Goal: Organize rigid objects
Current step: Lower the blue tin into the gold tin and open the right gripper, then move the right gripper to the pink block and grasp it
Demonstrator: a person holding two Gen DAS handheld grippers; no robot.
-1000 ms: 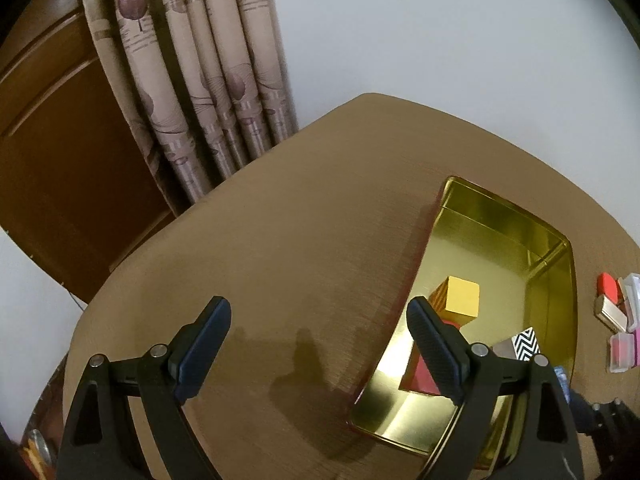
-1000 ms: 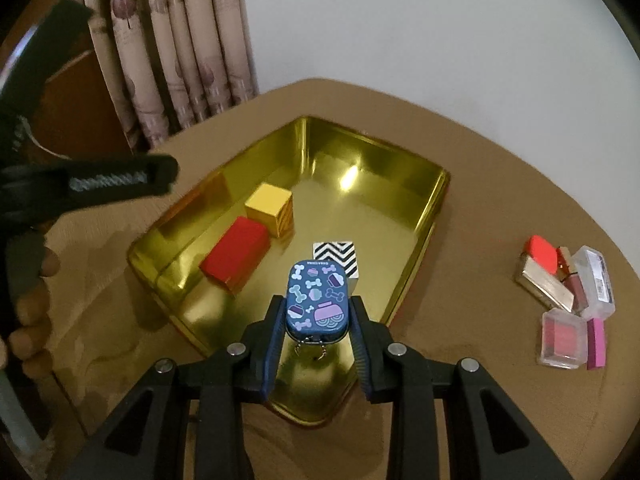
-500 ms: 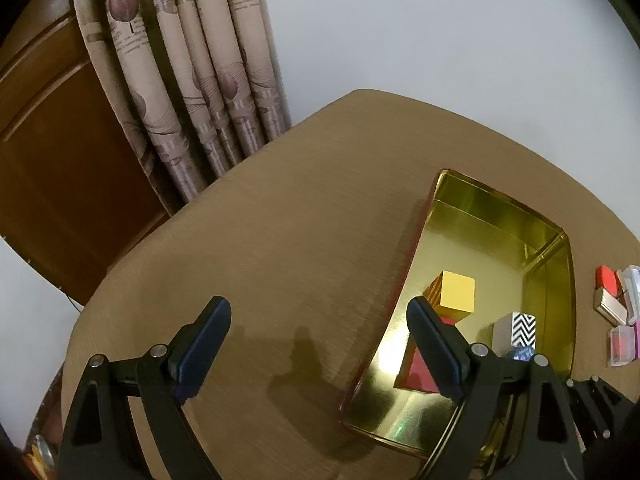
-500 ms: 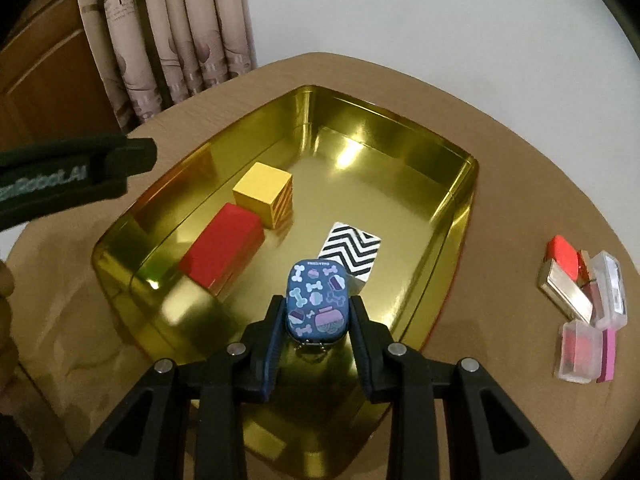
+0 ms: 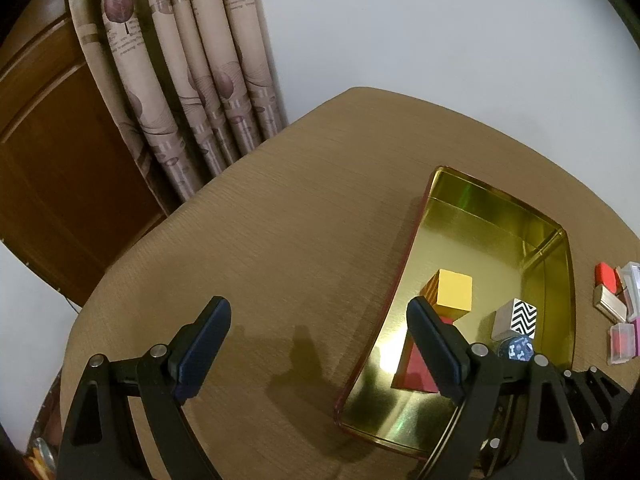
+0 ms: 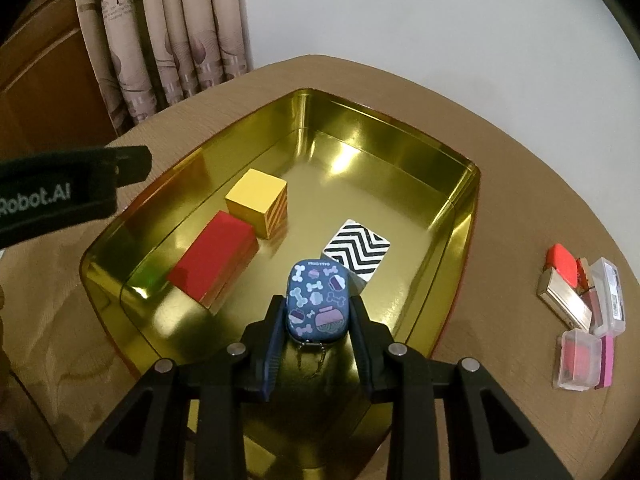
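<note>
— So, what has your right claw (image 6: 316,316) got?
— My jaws clamp the blue pouch (image 6: 317,299) inside the gold tin (image 6: 460,208); just ahead sits the zigzag box (image 6: 358,250); my left claw (image 5: 316,344) gapes, holding nothing.

Tin tray (image 6: 460,208): polished gold metal, mirror-glossy. Tabletop (image 5: 280,240): matt brown wood grain. Curtain (image 5: 192,80): printed cloth. Small cases (image 6: 580,364): clear glossy plastic.

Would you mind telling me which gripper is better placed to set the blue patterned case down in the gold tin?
Right. The right gripper already clamps the blue case over the gold tin; the left gripper hangs open beside it.
</note>
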